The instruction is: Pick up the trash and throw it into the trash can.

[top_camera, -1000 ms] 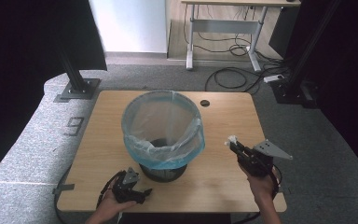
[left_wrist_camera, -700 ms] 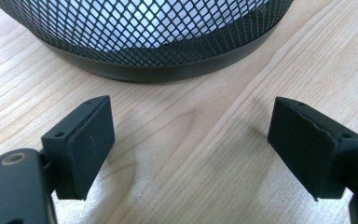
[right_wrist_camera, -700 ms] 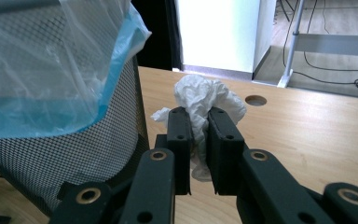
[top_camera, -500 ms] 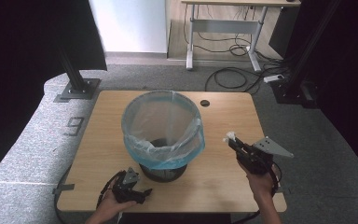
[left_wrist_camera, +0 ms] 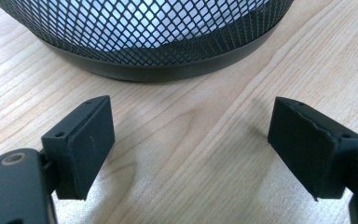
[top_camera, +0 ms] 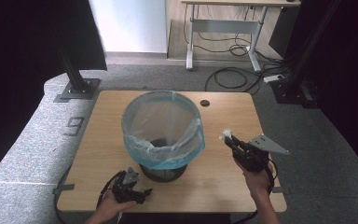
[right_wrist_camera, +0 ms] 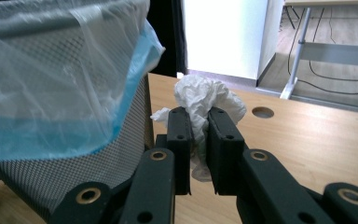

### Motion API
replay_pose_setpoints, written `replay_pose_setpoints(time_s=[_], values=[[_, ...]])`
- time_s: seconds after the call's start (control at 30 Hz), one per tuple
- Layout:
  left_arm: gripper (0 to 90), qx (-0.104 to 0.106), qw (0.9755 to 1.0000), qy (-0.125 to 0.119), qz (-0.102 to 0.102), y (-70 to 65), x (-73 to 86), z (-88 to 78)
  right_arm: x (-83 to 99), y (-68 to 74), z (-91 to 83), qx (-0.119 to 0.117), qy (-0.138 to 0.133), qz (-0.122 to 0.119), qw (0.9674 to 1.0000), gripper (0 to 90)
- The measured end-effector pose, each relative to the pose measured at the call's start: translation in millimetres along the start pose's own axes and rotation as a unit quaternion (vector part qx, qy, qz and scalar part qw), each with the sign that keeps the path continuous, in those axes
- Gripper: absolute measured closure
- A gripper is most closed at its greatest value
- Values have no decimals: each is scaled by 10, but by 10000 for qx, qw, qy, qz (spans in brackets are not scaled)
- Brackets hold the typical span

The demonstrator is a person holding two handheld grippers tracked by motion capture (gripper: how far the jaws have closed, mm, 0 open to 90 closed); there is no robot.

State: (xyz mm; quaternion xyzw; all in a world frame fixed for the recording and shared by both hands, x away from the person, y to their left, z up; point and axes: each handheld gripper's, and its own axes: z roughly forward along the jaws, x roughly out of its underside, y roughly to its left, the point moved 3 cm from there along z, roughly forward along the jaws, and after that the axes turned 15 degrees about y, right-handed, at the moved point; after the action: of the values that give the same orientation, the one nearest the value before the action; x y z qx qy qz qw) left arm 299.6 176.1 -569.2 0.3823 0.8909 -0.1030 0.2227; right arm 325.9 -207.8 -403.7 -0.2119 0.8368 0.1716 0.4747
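One crumpled white tissue [right_wrist_camera: 204,100] — clamped in right claw [right_wrist_camera: 198,140] | left claw [left_wrist_camera: 191,149] — jaws apart

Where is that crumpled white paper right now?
The crumpled white paper is pinched in the right hand-held gripper, held above the table just right of the lined mesh bin.

Both hand-held tools are black: the left gripper [top_camera: 129,185] at lower left of the high view, the right gripper [top_camera: 229,139] at lower right, topped by a grey three-cornered plate [top_camera: 268,143]. Left gripper view: thick, squared pads [left_wrist_camera: 89,140] (one edge looks nicked) with small holes along their tops. Right gripper view: linkage arms [right_wrist_camera: 270,182] carry brass-ringed pivots; forearms bare, no sleeves in frame.
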Motion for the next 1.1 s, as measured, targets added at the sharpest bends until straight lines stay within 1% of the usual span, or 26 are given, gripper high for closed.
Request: replay_pose_setpoints(time_s=[0.27,0.4,0.67,0.77,0.83,1.1], values=[[145,1,10000,1,-1,0,0,0,-157,72,-45,-27,-133,-81,9999,796],[145,0,10000,-1,-1,0,0,0,-237,87,-60,-188,-200,-23,9996,796],[145,4,10000,1,-9,-1,0,0,-385,148,-78,-168,-240,-127,9995,795],[145,2,10000,1,-9,-1,0,0,-443,171,-91,-247,-297,-90,9992,794],[145,-6,10000,21,14,2,2,-2,-483,196,-99,-261,-323,-114,9991,794],[145,-4,10000,19,12,2,1,-2,-559,235,-80,-267,-334,-194,9989,794]])
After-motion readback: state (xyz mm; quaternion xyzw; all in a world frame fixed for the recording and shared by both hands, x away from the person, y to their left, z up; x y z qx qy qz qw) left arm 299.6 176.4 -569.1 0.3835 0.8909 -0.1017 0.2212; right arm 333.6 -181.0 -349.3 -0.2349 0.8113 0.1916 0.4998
